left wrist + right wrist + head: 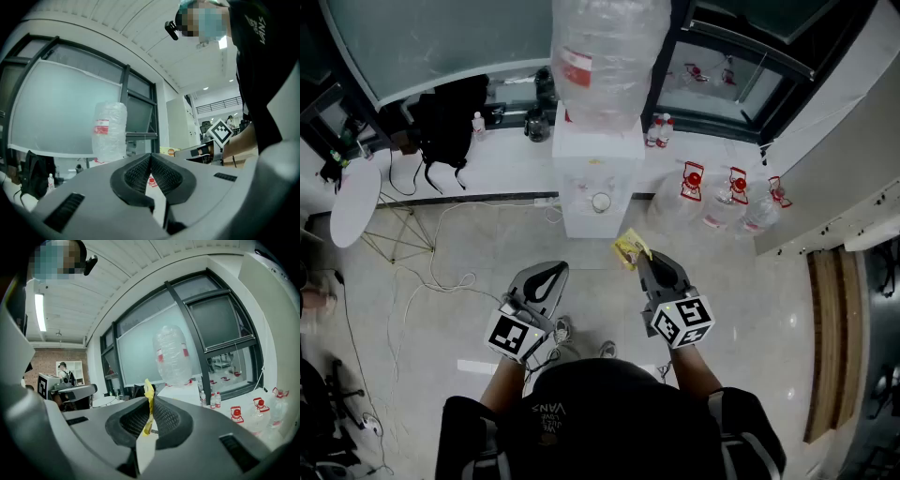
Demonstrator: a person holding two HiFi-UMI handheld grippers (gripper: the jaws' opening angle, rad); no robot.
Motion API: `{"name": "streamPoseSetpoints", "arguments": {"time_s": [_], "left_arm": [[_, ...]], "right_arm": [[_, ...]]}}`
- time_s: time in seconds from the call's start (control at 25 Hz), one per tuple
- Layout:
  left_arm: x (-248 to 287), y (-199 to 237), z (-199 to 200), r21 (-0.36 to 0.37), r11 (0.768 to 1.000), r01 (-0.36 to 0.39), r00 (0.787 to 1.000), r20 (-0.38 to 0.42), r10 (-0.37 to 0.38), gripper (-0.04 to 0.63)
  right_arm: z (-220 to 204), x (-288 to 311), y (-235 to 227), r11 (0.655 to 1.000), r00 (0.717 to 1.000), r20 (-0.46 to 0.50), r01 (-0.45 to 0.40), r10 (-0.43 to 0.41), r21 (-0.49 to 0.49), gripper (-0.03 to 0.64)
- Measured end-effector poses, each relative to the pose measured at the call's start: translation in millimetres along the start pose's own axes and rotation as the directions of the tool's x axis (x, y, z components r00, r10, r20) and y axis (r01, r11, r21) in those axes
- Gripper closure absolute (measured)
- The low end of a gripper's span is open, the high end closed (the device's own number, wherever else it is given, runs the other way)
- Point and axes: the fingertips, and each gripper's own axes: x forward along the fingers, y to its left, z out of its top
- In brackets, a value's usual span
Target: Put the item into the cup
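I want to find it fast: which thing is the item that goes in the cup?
Find the white water dispenser with the big clear bottle on top. Just in front of it, the right tool pinches a small crinkly packet. It is the only yellow thing there, and the left tool holds nothing.
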Motion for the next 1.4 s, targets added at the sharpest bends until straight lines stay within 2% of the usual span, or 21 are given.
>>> {"name": "streamPoseSetpoints", "arguments": {"time_s": [0.44,0.6,0.72,0.92,1.08,1.2,1.4], "left_arm": [[18.9,-13.5,-31.5,0.005,0.998,-0.069,0.996,-0.058,0.069,0.578],[30.3,10.7,-52.9,-0.047,0.996,-0.069,0.995,-0.078,0.066,0.578],[45.1,36.4,-71.0,-0.058,0.998,-0.040,0.994,-0.106,0.033,0.578],[70.8,85.6,-85.0,-0.079,0.996,0.040,0.989,-0.136,-0.050,0.578],[90.6,131.2,-88.6,-0.098,0.986,0.133,0.976,-0.159,-0.148,0.578],[103.3,162.1,-94.3,-0.096,0.975,0.198,0.964,-0.162,-0.212,0.578],[130.1,200.3,-136.6,-0.099,0.974,0.206,0.952,-0.210,-0.223,0.577]], "right_arm": [[-11.2,-4.8,-22.5,0.995,0.998,0.007,-0.064,0.064,0.073,0.565],[-23.3,15.1,-30.0,0.996,0.999,-0.015,-0.046,0.047,0.082,0.565],[-24.0,37.6,-37.3,0.996,1.000,-0.010,-0.014,0.015,0.087,0.565],[-19.4,85.0,-50.2,0.990,0.996,0.006,0.084,-0.086,0.117,0.565],[-17.4,129.3,-57.4,0.973,0.984,0.007,0.174,-0.177,0.153,0.565],[-23.7,160.6,-61.3,0.964,0.974,-0.004,0.227,-0.228,0.137,0.565],[-47.0,198.2,-83.4,0.957,0.962,-0.058,0.272,-0.267,0.098,0.565]]}}
